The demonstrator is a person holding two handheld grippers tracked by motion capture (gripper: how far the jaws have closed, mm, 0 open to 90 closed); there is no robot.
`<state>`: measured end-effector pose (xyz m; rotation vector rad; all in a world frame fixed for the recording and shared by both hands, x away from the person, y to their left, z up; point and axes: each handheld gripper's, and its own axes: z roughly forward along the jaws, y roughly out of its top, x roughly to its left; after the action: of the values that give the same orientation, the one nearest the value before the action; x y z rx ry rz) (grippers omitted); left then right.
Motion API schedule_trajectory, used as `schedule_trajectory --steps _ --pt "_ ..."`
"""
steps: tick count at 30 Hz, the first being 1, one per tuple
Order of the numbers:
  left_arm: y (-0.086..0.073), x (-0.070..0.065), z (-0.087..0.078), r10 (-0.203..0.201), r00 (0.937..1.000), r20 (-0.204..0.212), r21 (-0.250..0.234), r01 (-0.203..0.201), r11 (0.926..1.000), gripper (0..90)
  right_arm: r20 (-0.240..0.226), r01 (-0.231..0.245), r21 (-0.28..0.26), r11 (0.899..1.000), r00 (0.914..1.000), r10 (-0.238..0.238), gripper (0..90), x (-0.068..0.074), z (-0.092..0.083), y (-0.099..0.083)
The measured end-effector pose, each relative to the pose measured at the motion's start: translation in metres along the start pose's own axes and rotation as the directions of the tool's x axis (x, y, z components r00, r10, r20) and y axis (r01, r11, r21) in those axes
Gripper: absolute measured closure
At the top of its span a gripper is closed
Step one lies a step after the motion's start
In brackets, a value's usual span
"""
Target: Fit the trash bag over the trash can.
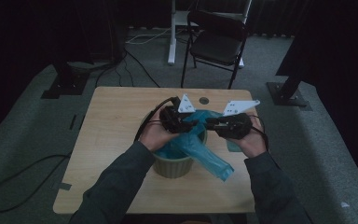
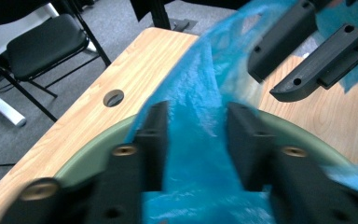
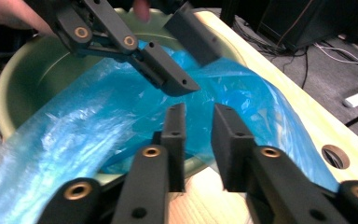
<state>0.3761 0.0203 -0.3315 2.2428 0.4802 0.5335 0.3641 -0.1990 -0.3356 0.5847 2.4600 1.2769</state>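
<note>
At centre frame of the high view, a pale green bucket [image 1: 173,165] stands on the wooden worktop [image 1: 107,140], nearer the lower edge. A blue plastic bag [image 1: 209,158] lies in and over the bucket, one end trailing over the rim toward the lower right onto the worktop.

Both hands meet above the bucket's far rim. The left tongs [image 1: 192,124] sit left of centre, the right tongs [image 1: 210,123] just beside them on the right, tips facing one another and near.

In the left gripper view, the left tongs [image 2: 196,135] stand partly open with blue bag film between the jaws; the picture is blurred, and whether the jaws touch the film cannot be told. The right tongs [image 2: 279,70] appear at upper right, jaws slightly apart, against the bag.

In the right gripper view, the right tongs [image 3: 195,140] are narrowly open above the bucket rim [image 3: 9,88], with the bag behind the gap; no grip is evident. The left tongs [image 3: 191,70] show at upper centre, jaws apart over the bag.

A cable hole [image 1: 203,100] sits near the worktop's far edge. A black folding chair [image 1: 216,39] stands beyond, at upper centre.
</note>
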Motion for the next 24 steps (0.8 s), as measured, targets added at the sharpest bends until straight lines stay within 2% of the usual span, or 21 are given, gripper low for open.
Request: schedule_trajectory --steps 3,6,12,18,24 --pt "0.001 0.000 0.000 0.003 1.0000 -0.006 -0.001 -0.003 1.0000 80.7 0.008 -0.010 0.000 1.000 0.9999 0.010 68.4 -0.001 0.002 -0.001" --pt "0.001 0.000 -0.001 0.006 0.9999 -0.012 0.001 -0.006 1.0000 88.4 0.018 -0.018 0.005 1.000 0.9997 0.018 65.7 -0.003 0.005 -0.002" --pt "0.000 0.000 -0.005 0.016 0.9996 -0.022 -0.006 -0.016 0.9999 89.6 0.039 -0.027 0.010 1.000 0.9989 0.026 62.3 -0.005 0.011 -0.001" --pt "-0.001 0.001 -0.010 0.022 0.9994 -0.027 -0.006 -0.022 0.9997 89.6 0.050 -0.066 0.034 0.997 0.9967 0.064 60.2 -0.011 0.025 -0.001" --pt "-0.006 0.006 -0.018 0.011 0.9989 -0.045 -0.010 -0.011 0.9999 89.6 0.036 -0.081 0.063 0.995 0.9962 0.079 69.0 -0.013 0.034 -0.002"
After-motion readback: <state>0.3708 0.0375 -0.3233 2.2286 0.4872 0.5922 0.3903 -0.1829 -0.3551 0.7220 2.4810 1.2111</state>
